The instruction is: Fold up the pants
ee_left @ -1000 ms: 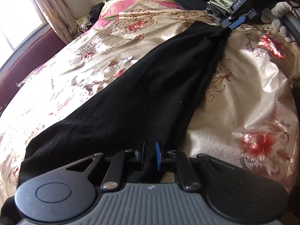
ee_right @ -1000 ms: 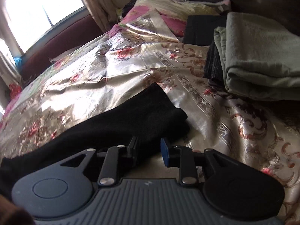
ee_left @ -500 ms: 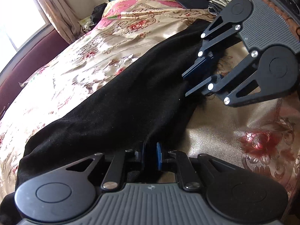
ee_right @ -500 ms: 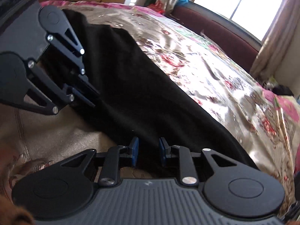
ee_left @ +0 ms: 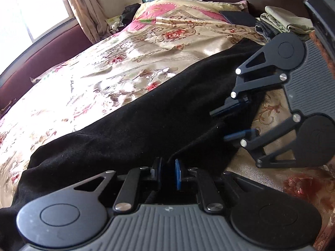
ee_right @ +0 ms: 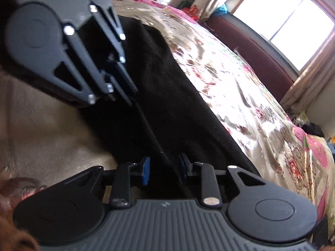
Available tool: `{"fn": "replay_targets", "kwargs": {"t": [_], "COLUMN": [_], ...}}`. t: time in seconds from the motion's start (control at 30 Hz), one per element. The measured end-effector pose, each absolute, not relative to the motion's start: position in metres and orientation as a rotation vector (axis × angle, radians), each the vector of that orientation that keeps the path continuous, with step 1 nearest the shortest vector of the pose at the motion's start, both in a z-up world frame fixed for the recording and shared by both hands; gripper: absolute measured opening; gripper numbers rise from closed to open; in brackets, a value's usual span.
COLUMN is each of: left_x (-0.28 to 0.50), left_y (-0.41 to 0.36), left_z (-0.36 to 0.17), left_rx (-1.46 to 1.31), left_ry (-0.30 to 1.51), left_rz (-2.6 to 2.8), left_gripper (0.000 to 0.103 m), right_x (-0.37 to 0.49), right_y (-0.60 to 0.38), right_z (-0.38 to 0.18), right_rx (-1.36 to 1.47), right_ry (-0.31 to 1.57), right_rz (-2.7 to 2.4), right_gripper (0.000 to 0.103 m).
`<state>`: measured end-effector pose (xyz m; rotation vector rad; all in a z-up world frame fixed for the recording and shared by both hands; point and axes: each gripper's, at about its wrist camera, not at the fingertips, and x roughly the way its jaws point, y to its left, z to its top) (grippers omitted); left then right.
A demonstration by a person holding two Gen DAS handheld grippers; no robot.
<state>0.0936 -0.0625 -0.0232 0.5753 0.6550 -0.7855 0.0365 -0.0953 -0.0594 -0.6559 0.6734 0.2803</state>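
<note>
Black pants (ee_left: 125, 129) lie stretched along a floral gold bedspread (ee_left: 104, 79). My left gripper (ee_left: 167, 173) is at their near end, shut on a pinch of black cloth. In the left wrist view my right gripper (ee_left: 218, 125) comes in from the right, rolled on its side, and straddles the pants' right edge just beyond. In the right wrist view its jaws (ee_right: 164, 170) are closing, with a ridge of the pants (ee_right: 188, 96) between the blue pads, which stand a little apart. The left gripper (ee_right: 129, 92) shows at upper left there, its fingers down on the cloth.
A stack of folded clothes (ee_left: 286, 21) and a dark folded piece (ee_left: 238, 17) sit at the far end of the bed. A maroon bed rail (ee_left: 41, 48) and a bright window run along the left side. Curtains hang by the window.
My right gripper has left the far end of the pants, come close to the left gripper, rolled over, and set its jaws around the pants' edge. The left gripper has kept its hold.
</note>
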Motion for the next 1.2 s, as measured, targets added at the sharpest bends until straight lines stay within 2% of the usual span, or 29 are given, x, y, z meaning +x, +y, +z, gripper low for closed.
{"fn": "replay_targets", "kwargs": {"t": [0.03, 0.43, 0.5, 0.6, 0.7, 0.77, 0.83, 0.87, 0.93, 1.03, 1.2], "left_x": [0.092, 0.06, 0.063, 0.063, 0.065, 0.057, 0.057, 0.058, 0.058, 0.051, 0.049], "left_y": [-0.062, -0.071, -0.074, -0.074, -0.078, -0.079, -0.078, -0.076, -0.074, -0.071, -0.075], "left_z": [-0.022, -0.022, -0.022, -0.016, -0.039, -0.041, -0.035, -0.032, -0.03, -0.031, -0.023], "left_rx": [0.578, 0.75, 0.745, 0.703, 0.782, 0.843, 0.823, 0.811, 0.828, 0.87, 0.81], "left_ry": [0.655, 0.549, 0.53, 0.554, 0.653, 0.615, 0.627, 0.637, 0.645, 0.638, 0.636], "left_rz": [-0.799, -0.826, -0.801, -0.836, -0.859, -0.862, -0.864, -0.869, -0.88, -0.883, -0.876], "left_gripper": [0.028, 0.029, 0.024, 0.023, 0.021, 0.021, 0.021, 0.021, 0.021, 0.022, 0.022], "right_x": [0.04, 0.02, 0.018, 0.017, 0.025, 0.02, 0.013, 0.007, -0.004, -0.021, -0.043], "right_y": [-0.098, -0.104, -0.103, -0.105, -0.106, -0.108, -0.122, -0.133, -0.162, -0.233, -0.333], "right_z": [-0.058, -0.029, -0.026, -0.029, -0.052, -0.049, -0.035, -0.028, -0.016, -0.009, -0.036], "right_rx": [-0.619, -0.527, -0.514, -0.483, -0.452, -0.421, -0.333, -0.277, -0.148, 0.171, 0.688], "right_ry": [0.692, 0.67, 0.664, 0.667, 0.741, 0.722, 0.704, 0.701, 0.691, 0.68, 0.599], "right_rz": [0.276, 0.298, 0.292, 0.284, 0.293, 0.273, 0.239, 0.21, 0.13, -0.091, -0.386], "right_gripper": [0.003, 0.003, 0.003, 0.003, 0.004, 0.005, 0.009, 0.015, 0.018, 0.029, 0.032]}}
